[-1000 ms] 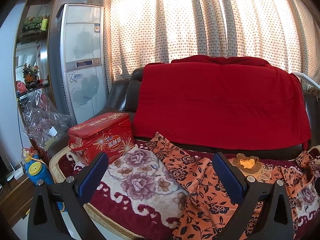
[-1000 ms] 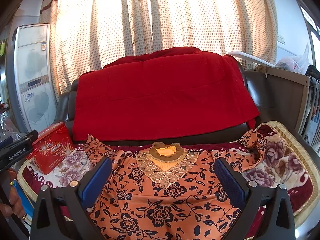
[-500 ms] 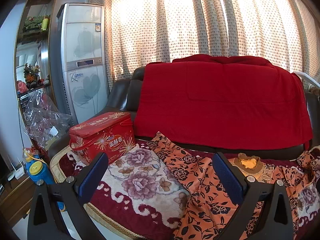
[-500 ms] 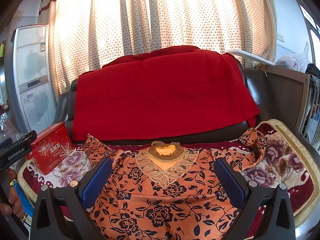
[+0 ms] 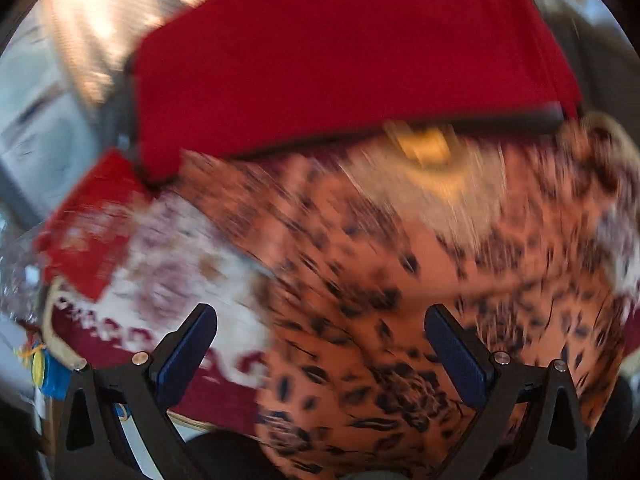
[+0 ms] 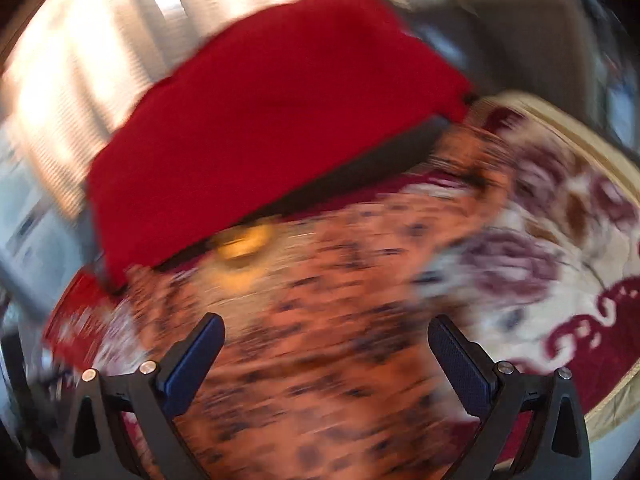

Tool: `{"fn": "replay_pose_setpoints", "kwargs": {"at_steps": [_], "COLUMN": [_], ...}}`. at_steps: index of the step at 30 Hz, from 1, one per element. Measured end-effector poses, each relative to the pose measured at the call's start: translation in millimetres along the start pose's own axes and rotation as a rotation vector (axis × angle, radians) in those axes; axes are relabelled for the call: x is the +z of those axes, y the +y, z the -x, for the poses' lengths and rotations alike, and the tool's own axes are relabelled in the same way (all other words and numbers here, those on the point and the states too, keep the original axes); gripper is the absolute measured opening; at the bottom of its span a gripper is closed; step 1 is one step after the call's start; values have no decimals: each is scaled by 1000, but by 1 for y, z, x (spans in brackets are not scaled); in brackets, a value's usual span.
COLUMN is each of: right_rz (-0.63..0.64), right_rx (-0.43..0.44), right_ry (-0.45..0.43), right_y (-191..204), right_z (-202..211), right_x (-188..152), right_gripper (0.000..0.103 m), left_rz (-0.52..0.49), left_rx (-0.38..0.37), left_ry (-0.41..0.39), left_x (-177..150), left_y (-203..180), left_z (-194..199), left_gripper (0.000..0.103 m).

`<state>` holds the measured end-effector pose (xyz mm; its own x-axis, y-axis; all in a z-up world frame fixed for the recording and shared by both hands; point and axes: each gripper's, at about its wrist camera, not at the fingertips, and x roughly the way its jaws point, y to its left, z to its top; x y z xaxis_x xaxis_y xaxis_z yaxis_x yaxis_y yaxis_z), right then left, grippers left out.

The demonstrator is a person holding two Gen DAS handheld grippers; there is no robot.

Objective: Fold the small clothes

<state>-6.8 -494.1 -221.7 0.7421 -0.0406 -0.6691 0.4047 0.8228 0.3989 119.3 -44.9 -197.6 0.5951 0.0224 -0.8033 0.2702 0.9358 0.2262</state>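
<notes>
An orange garment with a black flower print (image 5: 420,280) lies spread on the sofa seat, its yellow neckline (image 5: 426,148) toward the backrest. Both views are motion-blurred. My left gripper (image 5: 320,320) is open and empty above the garment's left part. The garment also shows in the right wrist view (image 6: 320,340), with its neckline (image 6: 244,242) at centre left. My right gripper (image 6: 326,330) is open and empty above the garment's right part.
A red blanket (image 5: 340,60) covers the sofa backrest. A floral seat cover (image 6: 560,272) lies under the garment. A red gift box (image 5: 88,232) stands at the seat's left end. Curtains (image 6: 80,60) hang behind.
Both grippers have tilted down and moved fast toward the garment, which now fills more of each view. Both stay open.
</notes>
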Motion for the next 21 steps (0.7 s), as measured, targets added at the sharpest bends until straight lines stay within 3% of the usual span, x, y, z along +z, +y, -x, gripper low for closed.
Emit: {"fn": "replay_pose_setpoints", "kwargs": {"at_steps": [2,4,6,9,12,14,15,16,17,19,21], "right_rz": [-47,-110,-218,-267,-363,-429,-457,-497,-533,-519,-468], "right_rx": [-47,-137,-139,-200,-158,-249,-260,-241,-235,-254,-191], "right_ry": [17,42,34,62,132,200,223,246,283,246,179], "right_y": [-51,-102,-146,-180,-206,-217,-222,-227,-229,-223,-206], "right_z": [-21,-42,-73,-105,-156,-189,-201,-213,-220,-217,-201], "right_x": [22,50,87,130,162,168,165,162,154,153,156], "right_gripper": [102,95,93,93,91,90,77,44,31,19,15], "left_rz": [-31,-61,-92,-106,-108,-108,-106,-102,-101,-93,-71], "left_rx": [-11,1,18,29,25,20,17,16,18,19,5], "left_ry": [55,97,130,150,150,154,154,150,142,123,97], "left_x": [-2,0,3,11,17,21,23,25,26,29,34], "left_y": [-22,-37,-50,-64,-69,-66,-63,-61,-58,-51,-39], "left_z": [-26,-46,-62,-78,-83,-84,-85,-83,-80,-73,-63], "left_gripper": [103,103,103,103,103,103,103,103,103,103,103]}}
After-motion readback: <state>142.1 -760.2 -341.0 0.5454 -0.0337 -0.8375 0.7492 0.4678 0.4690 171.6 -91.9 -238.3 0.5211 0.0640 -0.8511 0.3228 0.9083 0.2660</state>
